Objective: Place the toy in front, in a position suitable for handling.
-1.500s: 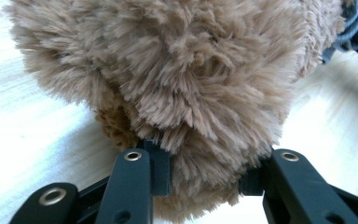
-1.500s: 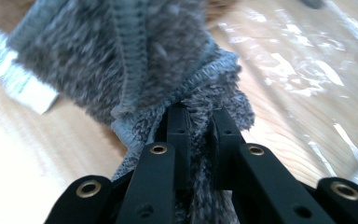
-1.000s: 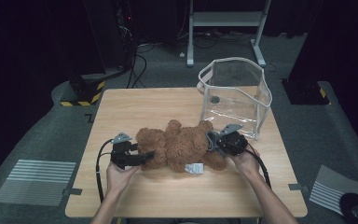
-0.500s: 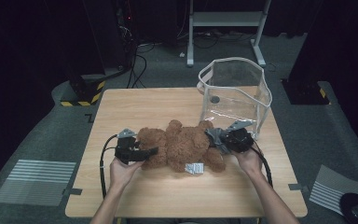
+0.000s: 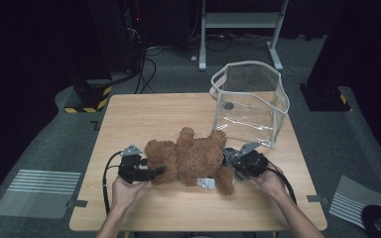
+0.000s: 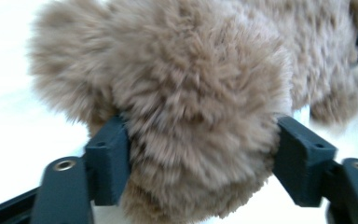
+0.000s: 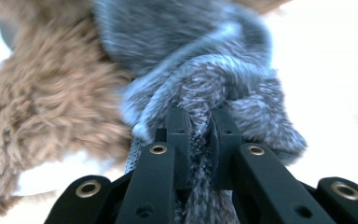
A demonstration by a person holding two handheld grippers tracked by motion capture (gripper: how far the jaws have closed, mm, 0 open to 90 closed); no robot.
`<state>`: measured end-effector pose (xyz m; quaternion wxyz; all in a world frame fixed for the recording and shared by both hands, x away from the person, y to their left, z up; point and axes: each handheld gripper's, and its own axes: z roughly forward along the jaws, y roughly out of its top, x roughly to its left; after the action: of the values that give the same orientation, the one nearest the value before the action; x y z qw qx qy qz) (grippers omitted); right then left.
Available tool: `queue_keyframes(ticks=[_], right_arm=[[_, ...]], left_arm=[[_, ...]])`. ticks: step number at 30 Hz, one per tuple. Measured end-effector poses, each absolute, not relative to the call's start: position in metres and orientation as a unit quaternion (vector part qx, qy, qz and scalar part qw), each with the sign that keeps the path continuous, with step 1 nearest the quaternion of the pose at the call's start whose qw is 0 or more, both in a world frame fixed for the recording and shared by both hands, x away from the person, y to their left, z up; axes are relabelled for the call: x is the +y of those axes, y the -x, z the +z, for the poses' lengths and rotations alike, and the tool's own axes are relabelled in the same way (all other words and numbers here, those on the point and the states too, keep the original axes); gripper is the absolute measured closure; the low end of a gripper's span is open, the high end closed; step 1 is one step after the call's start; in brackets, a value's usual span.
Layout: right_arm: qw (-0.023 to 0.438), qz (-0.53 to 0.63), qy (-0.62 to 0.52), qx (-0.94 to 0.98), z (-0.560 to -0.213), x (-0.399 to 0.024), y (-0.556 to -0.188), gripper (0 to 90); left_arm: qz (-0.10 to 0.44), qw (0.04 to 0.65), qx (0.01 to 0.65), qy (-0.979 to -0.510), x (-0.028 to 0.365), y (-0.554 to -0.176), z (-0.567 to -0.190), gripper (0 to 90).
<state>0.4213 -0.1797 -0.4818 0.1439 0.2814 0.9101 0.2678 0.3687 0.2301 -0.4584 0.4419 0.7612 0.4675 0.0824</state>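
A clear bag (image 5: 250, 104) stands open at the far right of the surface (image 5: 144, 114), with just a small dark spot seen through its wall. The bear (image 5: 191, 158) lies in front of it near the surface's middle, a silver tag (image 5: 207, 183) at its near side. The left tool (image 5: 151, 173) has just been closing and clamps a furry limb (image 6: 200, 116) between wide-set jaws. The right tool (image 7: 198, 135) is nearly together, pinching the bear's grey scarf (image 7: 200, 60).
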Motion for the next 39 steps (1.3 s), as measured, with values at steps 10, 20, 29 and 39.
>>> queue_keyframes(ticks=[10, 20, 29, 39], right_arm=[[0.218, 0.341, -0.326, 0.855, -0.443, -0.178, -0.439, 81.1], [0.173, 0.263, -0.329, 0.890, -0.490, -0.152, -0.456, 80.9], [0.224, 0.325, -0.351, 0.849, -0.451, -0.177, -0.451, 80.9], [0.232, 0.321, -0.331, 0.856, -0.447, -0.136, -0.470, 80.7]], left_arm=[[0.109, 0.440, 0.483, -0.749, 0.216, -0.394, -0.443, 17.5], [0.093, 0.399, 0.472, -0.780, 0.207, -0.396, -0.449, 38.0], [0.100, 0.412, 0.463, -0.779, 0.208, -0.400, -0.456, 33.7], [0.101, 0.409, 0.455, -0.784, 0.207, -0.397, -0.457, 31.5]])
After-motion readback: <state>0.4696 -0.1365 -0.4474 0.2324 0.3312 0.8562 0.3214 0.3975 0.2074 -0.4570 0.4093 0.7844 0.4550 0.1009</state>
